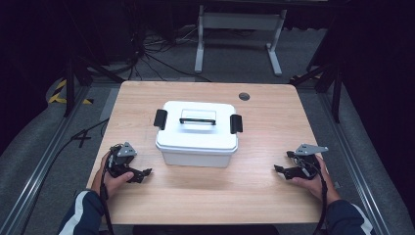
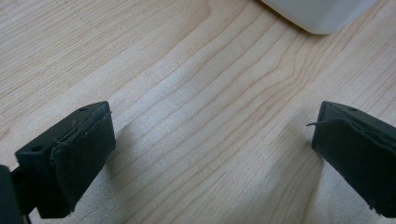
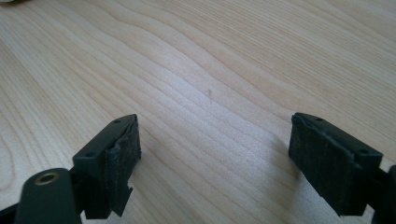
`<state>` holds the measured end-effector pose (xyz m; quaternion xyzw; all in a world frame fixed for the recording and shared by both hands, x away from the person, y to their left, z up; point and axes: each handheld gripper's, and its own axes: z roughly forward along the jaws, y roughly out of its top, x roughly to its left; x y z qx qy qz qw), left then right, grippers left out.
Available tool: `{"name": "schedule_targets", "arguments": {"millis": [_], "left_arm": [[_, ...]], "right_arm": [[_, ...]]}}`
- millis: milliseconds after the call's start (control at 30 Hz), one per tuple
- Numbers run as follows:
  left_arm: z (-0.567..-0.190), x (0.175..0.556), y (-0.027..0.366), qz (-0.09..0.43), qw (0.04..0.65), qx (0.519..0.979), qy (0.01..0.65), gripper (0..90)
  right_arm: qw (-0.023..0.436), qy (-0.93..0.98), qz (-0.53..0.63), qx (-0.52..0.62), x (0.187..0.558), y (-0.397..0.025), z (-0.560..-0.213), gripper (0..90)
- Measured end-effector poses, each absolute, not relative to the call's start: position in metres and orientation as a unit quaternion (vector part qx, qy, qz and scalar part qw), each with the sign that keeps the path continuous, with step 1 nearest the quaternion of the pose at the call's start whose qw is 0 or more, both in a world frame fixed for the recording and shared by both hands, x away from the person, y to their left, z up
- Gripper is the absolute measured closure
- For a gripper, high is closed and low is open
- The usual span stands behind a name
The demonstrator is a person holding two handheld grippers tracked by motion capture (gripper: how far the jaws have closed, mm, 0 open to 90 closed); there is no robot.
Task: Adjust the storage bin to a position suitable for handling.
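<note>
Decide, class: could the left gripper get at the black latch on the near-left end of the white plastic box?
Probably yes. The left gripper is open, and bare wooden table lies between it and the black latch on the white plastic box.

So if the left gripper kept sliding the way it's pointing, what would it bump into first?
Probably the white box. The left gripper is open over bare table, and the box's corner sits ahead, a little to one side. It could just slip past; depth is hard to judge.
</note>
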<state>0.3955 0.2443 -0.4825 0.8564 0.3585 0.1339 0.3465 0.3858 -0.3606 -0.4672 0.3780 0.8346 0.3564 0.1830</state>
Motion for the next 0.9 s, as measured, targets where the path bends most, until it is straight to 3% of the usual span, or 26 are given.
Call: {"name": "schedule_targets", "arguments": {"millis": [467, 900], "left_arm": [[-0.482, 0.395, 0.245, 0.136, 0.345, 0.857, 0.358, 0.5], [-0.483, 0.395, 0.245, 0.135, 0.348, 0.857, 0.356, 0.2]], "right_arm": [[0.181, 0.836, 0.352, 0.380, 0.387, -0.360, -0.466, 17.4], [0.172, 0.855, 0.331, 0.360, 0.387, -0.357, -0.451, 28.6]]}}
